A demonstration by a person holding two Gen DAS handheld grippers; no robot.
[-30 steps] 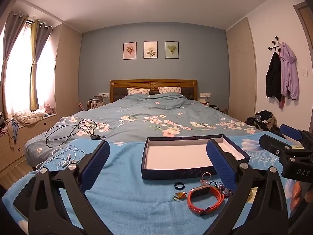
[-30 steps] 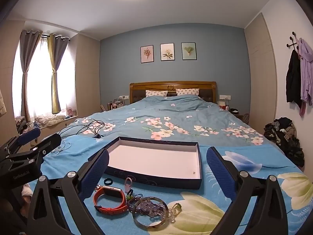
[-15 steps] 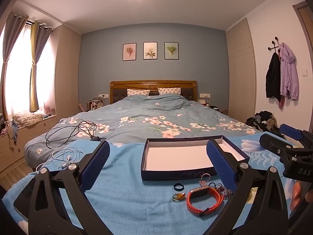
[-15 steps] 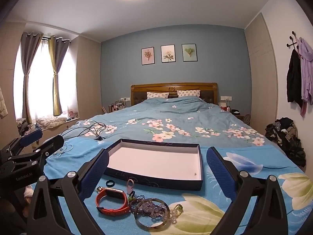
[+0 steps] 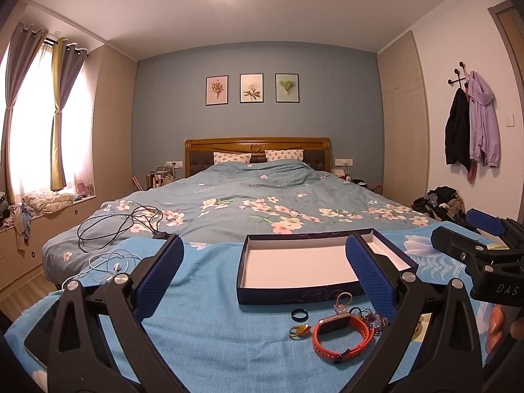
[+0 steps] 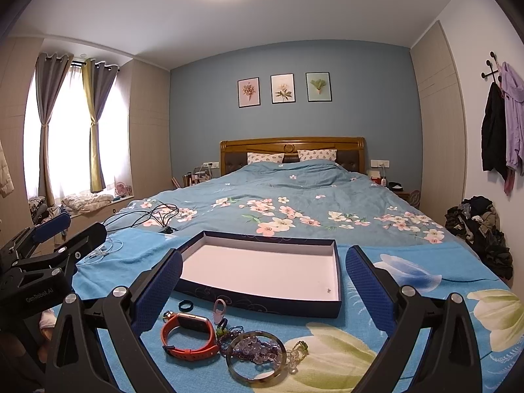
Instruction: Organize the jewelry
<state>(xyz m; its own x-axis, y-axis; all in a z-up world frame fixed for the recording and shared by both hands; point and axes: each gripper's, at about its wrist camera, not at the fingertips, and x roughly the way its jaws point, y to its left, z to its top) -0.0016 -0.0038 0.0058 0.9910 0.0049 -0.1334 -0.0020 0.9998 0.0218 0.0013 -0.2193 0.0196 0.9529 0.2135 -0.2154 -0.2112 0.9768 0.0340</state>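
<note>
I count: two tools, left (image 5: 262, 275) and right (image 6: 262, 276). One box (image 6: 262, 298). One orange watch (image 6: 188, 335), one dark ring (image 6: 185, 305), one bangle (image 6: 256, 357). Three framed prints (image 6: 284, 89), two pillows (image 6: 291, 156).

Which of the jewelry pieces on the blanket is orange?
The orange-strapped watch, lying beside the translucent bangle; the small ring is dark.

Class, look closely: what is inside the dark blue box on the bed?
The dark blue box shows a bare white floor with one tiny dark speck near a corner. The near wall hides a thin strip.
</note>
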